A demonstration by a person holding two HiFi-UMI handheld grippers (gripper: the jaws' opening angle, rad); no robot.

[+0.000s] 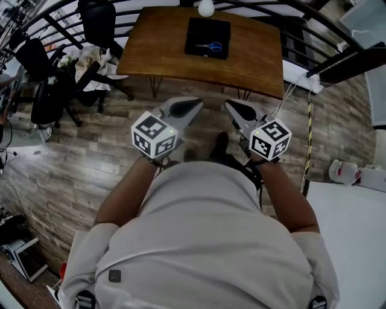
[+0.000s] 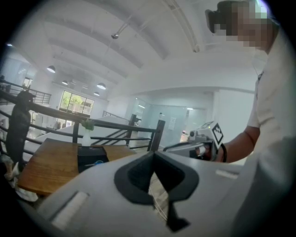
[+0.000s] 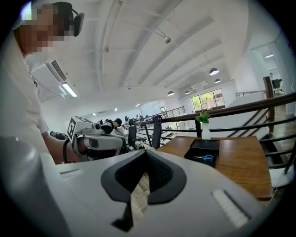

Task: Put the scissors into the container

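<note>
Head view shows a person in a pale shirt (image 1: 205, 241) standing on a wood-plank floor (image 1: 90, 157), with a gripper in each hand. The left gripper (image 1: 194, 105) is at 9 o'clock of the right gripper (image 1: 232, 105), near it but not touching. Both pairs of jaws are closed tight, with nothing in them. The brown wooden desk (image 1: 253, 54) is at 12 o'clock, well apart from both grippers. The blue-handled scissors (image 1: 210, 46) lie on the flat black square container (image 1: 196, 30) on the desk. A round white vase (image 1: 206, 7) stands at 12 o'clock of the container.
</note>
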